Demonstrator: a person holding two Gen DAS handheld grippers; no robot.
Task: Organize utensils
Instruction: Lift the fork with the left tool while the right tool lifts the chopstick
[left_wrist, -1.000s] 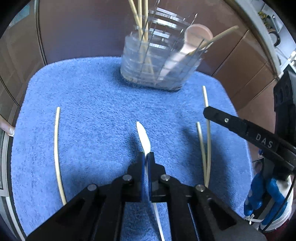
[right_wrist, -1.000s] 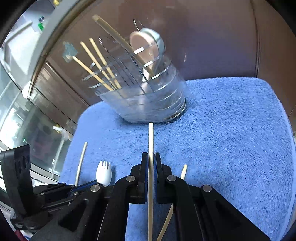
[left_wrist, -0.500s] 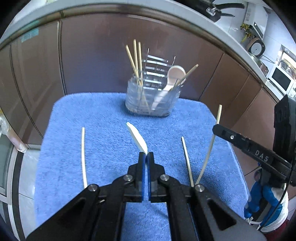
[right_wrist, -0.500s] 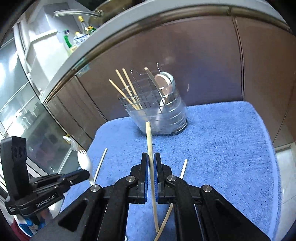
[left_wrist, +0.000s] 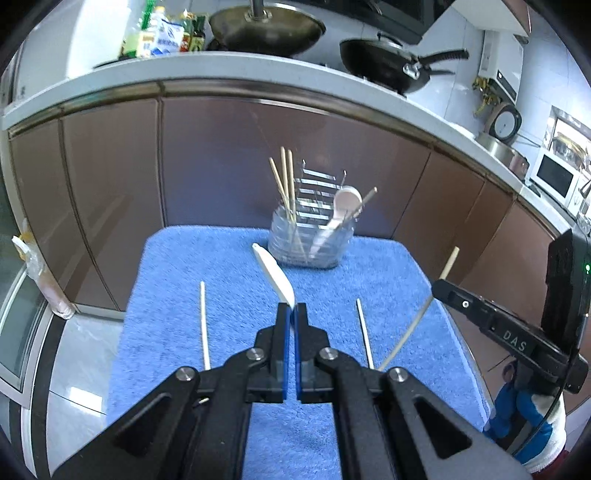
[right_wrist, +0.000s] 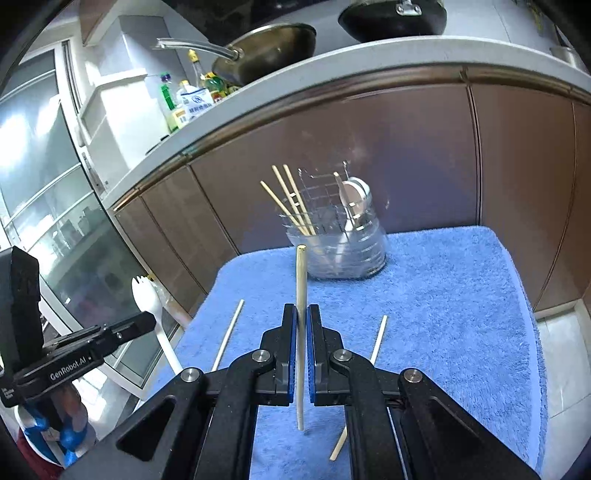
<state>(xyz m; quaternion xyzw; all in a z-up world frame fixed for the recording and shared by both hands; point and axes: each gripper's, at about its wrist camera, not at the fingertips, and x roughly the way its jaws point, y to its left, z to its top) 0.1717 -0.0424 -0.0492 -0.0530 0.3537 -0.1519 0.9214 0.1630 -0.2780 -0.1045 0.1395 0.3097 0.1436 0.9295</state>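
My left gripper (left_wrist: 291, 310) is shut on a white plastic spork (left_wrist: 273, 275), held above the blue towel (left_wrist: 229, 266); in the right wrist view the spork (right_wrist: 147, 299) sticks up from that gripper (right_wrist: 147, 321). My right gripper (right_wrist: 303, 312) is shut on a wooden chopstick (right_wrist: 301, 280), lifted off the towel (right_wrist: 443, 295); it also shows in the left wrist view (left_wrist: 417, 321). A clear utensil holder (left_wrist: 310, 240) at the towel's far edge holds several chopsticks and a spoon (left_wrist: 343, 206). It shows in the right wrist view too (right_wrist: 343, 251).
Two loose chopsticks lie on the towel, one left (left_wrist: 204, 325) and one right (left_wrist: 364, 332); they show in the right wrist view too (right_wrist: 229, 332) (right_wrist: 376, 343). Brown cabinet doors (left_wrist: 221, 158) stand behind the towel. Pans (left_wrist: 384, 62) sit on the counter above.
Both grippers have lifted and pulled back from the holder, carrying the spork and the chopstick well above the towel. The holder now looks smaller and farther away.
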